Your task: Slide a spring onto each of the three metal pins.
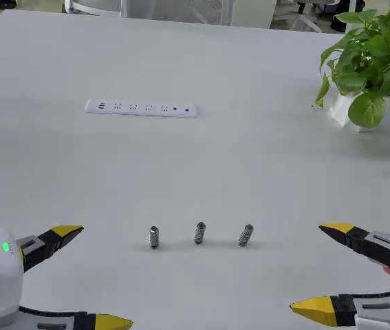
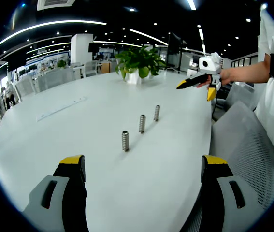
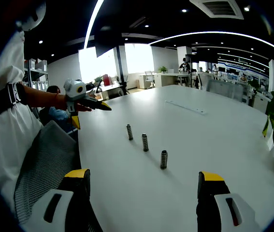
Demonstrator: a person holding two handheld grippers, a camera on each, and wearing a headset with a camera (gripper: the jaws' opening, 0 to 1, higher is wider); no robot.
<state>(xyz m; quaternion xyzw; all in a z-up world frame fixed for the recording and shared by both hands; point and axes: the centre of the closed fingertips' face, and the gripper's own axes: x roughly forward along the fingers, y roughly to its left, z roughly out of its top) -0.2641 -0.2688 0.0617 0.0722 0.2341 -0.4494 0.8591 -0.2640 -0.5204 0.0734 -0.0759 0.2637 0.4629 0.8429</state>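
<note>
The left claw (image 1: 102, 275), lower left, and right claw (image 1: 308, 267), lower right, gape wide, empty. Three pins (image 1: 199, 233) stand low centre on the bench (image 1: 195, 158), seemingly each wearing a spring (image 1: 245, 236); confirm seating gently.

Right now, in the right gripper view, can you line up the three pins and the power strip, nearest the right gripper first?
1. Right pin, just ahead of the right gripper.
2. Middle pin, next along.
3. Left pin, end of the row.
4. Power strip, far back.
</note>
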